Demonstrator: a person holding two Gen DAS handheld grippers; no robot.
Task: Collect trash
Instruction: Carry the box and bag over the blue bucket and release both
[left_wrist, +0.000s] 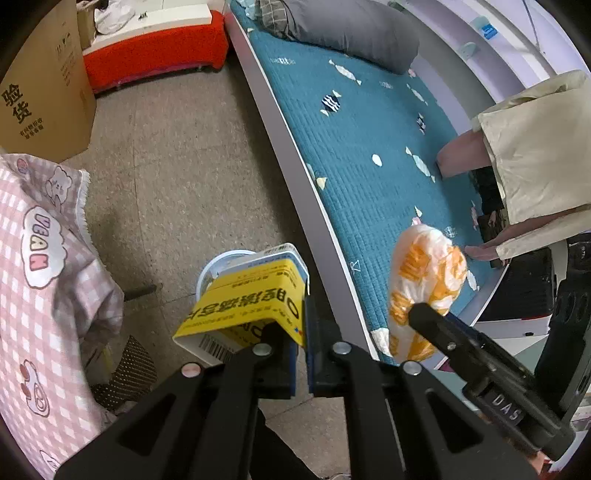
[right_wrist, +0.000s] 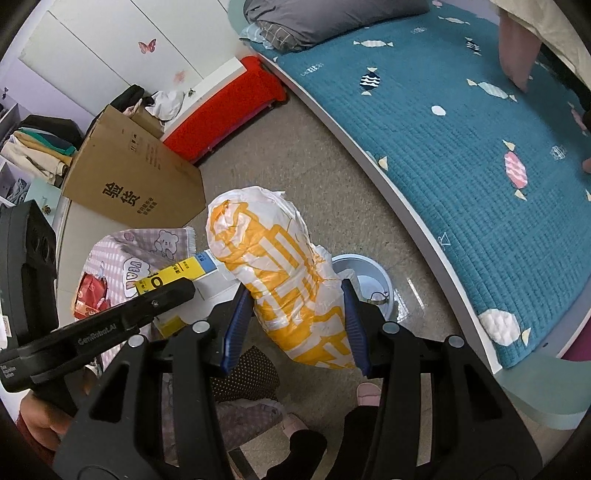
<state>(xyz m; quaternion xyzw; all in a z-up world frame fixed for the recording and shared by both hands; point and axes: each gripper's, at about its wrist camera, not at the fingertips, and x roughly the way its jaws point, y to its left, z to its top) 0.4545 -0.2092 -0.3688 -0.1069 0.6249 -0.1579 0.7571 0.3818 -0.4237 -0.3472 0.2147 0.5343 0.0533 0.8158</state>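
Both grippers are loaded, the left gripper (left_wrist: 301, 325) clamped on a yellow box (left_wrist: 251, 299), the right gripper (right_wrist: 295, 325) squeezing a crumpled bag (right_wrist: 280, 273), yet neither sits in the bin (right_wrist: 369, 280).

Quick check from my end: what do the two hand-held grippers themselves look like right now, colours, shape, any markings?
Both are matte black, with angular V-shaped linkage arms pinned by round silver rivets. The left hand-held gripper and the right hand-held gripper each carry ribbed blue pads on the fingers. White lettering marks the black handle of each, seen from the other's camera. No cables show.
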